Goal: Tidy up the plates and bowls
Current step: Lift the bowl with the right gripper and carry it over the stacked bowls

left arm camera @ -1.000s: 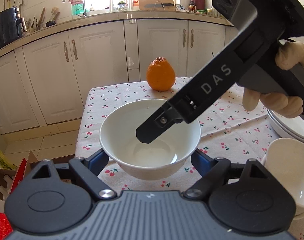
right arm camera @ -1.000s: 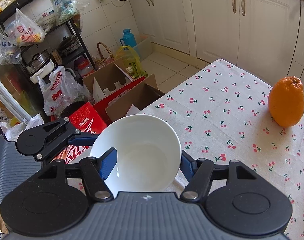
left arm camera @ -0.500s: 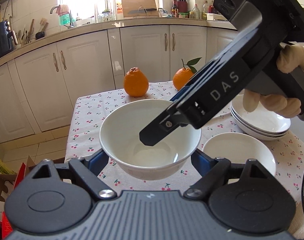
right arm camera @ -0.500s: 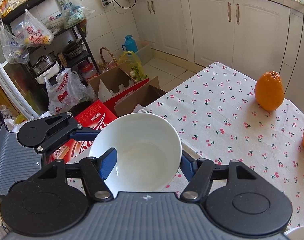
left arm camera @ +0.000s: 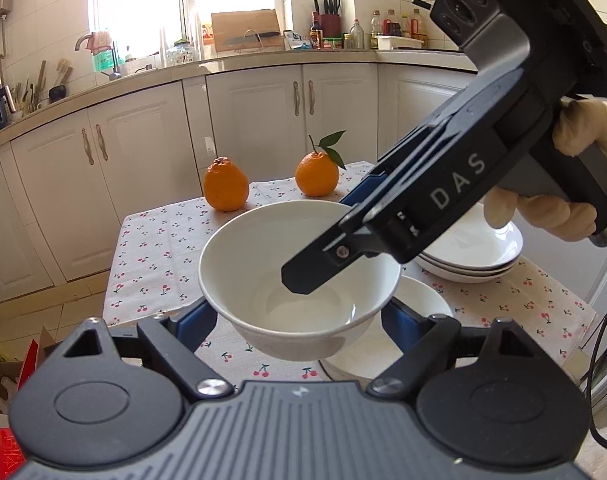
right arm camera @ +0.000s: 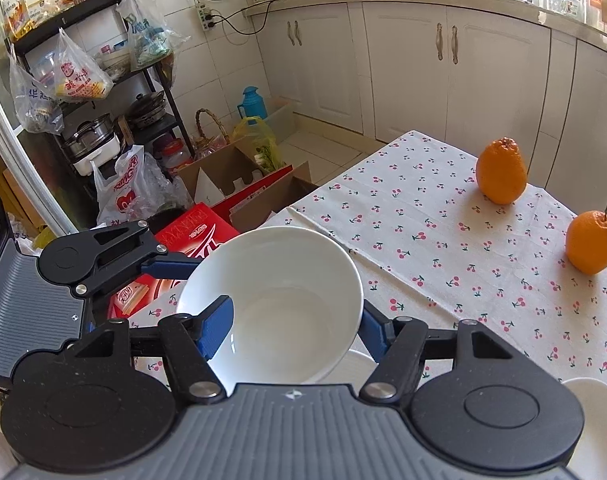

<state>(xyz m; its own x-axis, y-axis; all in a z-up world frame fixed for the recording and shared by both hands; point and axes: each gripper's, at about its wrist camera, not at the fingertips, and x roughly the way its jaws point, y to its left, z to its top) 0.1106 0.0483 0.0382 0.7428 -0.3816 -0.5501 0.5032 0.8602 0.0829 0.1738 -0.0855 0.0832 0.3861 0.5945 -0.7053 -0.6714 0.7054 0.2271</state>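
Left wrist: right tool [left arm camera: 343, 240] tilted into bowl [left arm camera: 299, 280]

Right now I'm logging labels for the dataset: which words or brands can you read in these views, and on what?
"DAS": white letters on the right tool's black arm.
Red box beside the table: print too blurred to read.
Hanging plastic bags: red print, not readable.
Counter bottles: labels too small.
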